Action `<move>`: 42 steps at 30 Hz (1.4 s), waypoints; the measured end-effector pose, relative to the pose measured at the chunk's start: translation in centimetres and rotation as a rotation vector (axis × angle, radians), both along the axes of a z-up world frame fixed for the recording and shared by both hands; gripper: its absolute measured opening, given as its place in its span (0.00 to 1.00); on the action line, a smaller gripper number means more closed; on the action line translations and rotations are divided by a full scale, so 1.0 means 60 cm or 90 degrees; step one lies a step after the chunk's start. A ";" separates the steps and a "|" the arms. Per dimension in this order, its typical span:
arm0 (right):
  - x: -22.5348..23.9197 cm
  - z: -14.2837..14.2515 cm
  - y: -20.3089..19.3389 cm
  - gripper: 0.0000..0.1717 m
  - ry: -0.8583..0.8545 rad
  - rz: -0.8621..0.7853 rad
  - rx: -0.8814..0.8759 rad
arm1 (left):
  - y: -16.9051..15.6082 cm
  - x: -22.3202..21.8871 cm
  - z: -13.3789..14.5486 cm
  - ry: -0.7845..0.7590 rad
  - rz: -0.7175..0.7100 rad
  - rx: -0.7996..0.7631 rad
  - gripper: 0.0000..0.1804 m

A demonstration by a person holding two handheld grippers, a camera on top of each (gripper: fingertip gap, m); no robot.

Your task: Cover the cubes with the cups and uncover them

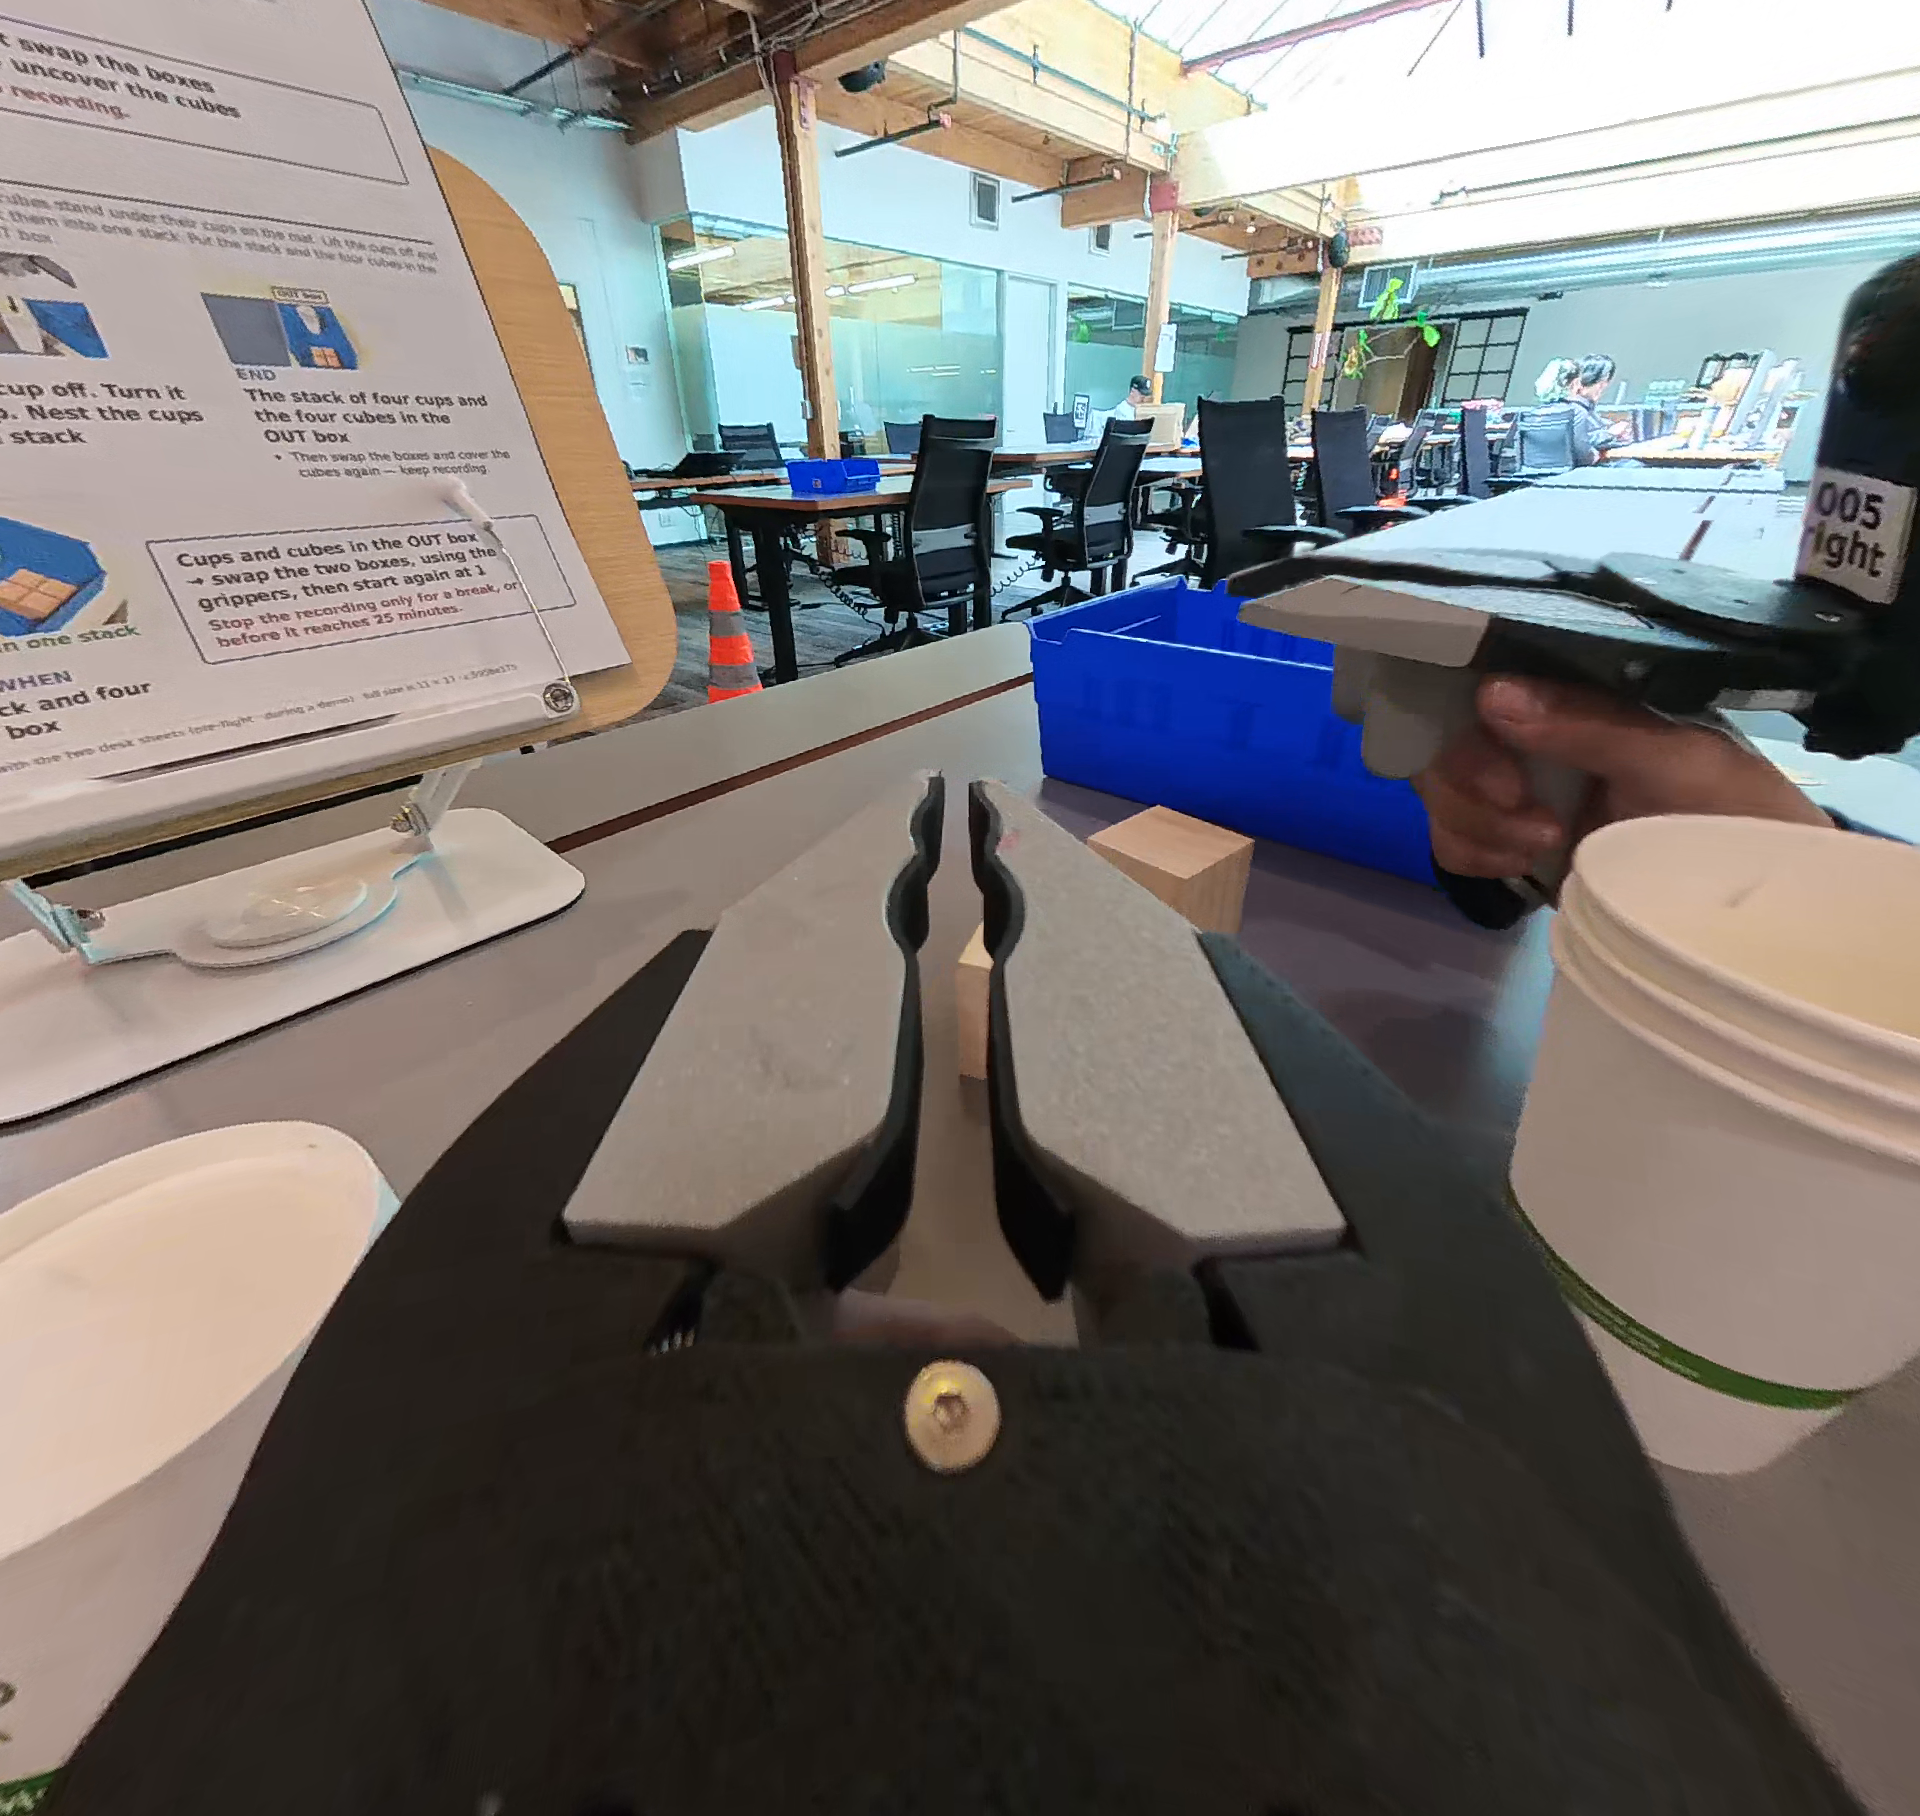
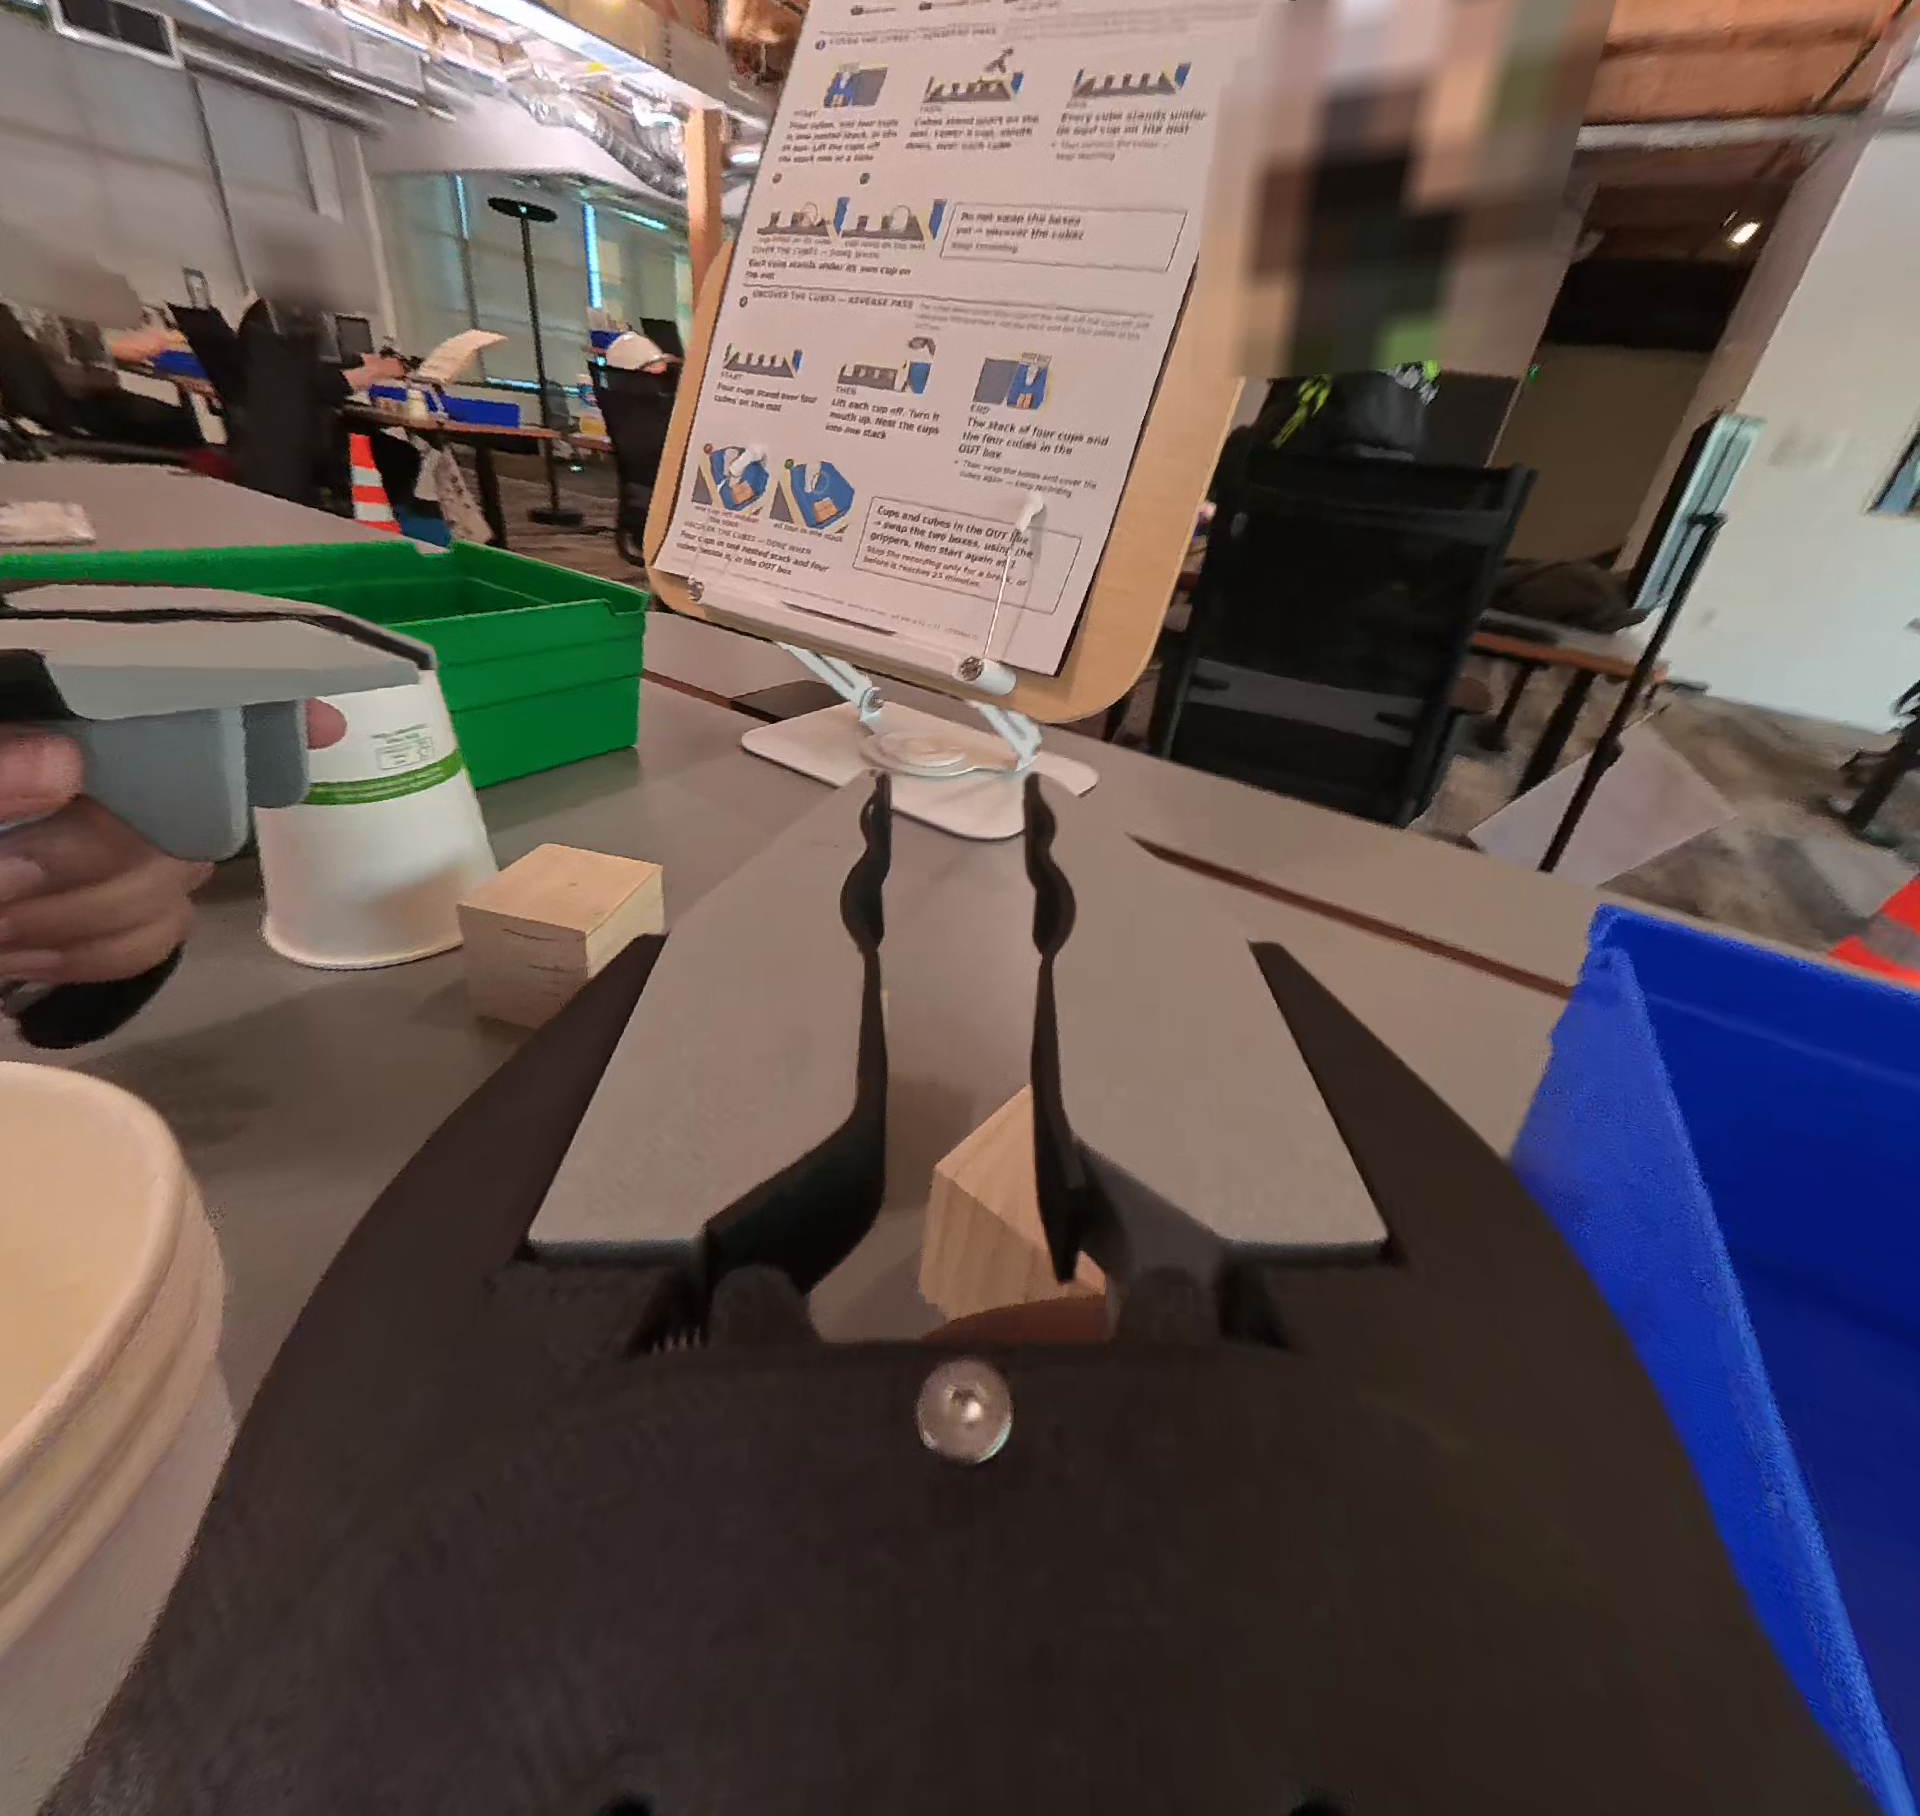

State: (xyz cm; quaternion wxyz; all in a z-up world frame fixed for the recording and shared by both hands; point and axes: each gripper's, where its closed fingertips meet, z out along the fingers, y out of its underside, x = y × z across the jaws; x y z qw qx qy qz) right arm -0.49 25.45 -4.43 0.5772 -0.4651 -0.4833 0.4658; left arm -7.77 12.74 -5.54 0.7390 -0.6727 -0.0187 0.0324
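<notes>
While two wooden cubes stand bare on the grey table [image 2: 644, 831], the task appears partway through; whether this is the covering or the uncovering pass cannot be told. Blue bin [image 1: 1195, 727] sits at the right, green bin [image 2: 520, 644] at the far left. One white cup [image 2: 374, 831] stands mouth down just beside a cube [image 2: 561, 919]; a second cup [image 1: 1714, 1143] stands mouth down nearer, and a third [image 1: 156, 1351] sits at the left. Another cube [image 2: 987, 1216] lies below the right gripper [image 2: 954, 800], whose fingers stand apart, released. Left gripper [image 1: 956, 800] hovers level, its fingers nearly closed on nothing. Both are hand-held above the table.
</notes>
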 end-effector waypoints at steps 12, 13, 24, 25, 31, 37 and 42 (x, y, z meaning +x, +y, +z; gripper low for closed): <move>0.008 -0.004 0.040 0.09 0.011 -0.065 -0.038 | -0.012 -0.033 0.005 0.046 0.094 0.009 0.02; 0.011 -0.003 0.045 0.10 0.016 -0.074 -0.037 | -0.018 -0.042 0.010 0.054 0.116 0.017 0.03; -0.002 -0.015 0.031 0.10 -0.006 -0.049 -0.046 | -0.149 -0.142 0.062 0.029 0.308 0.037 0.04; -0.004 -0.017 0.028 0.10 -0.010 -0.049 -0.038 | -0.144 -0.144 0.045 0.006 0.285 0.007 0.04; -0.001 -0.007 0.014 0.11 -0.003 -0.048 0.000 | -0.120 -0.118 -0.005 -0.028 0.179 -0.102 0.06; 0.000 -0.005 0.007 0.11 0.001 -0.042 0.001 | -0.107 -0.124 -0.061 0.017 0.215 -0.221 0.05; 0.001 -0.003 0.007 0.10 0.004 -0.043 0.005 | -0.109 -0.137 -0.064 0.010 0.236 -0.218 0.01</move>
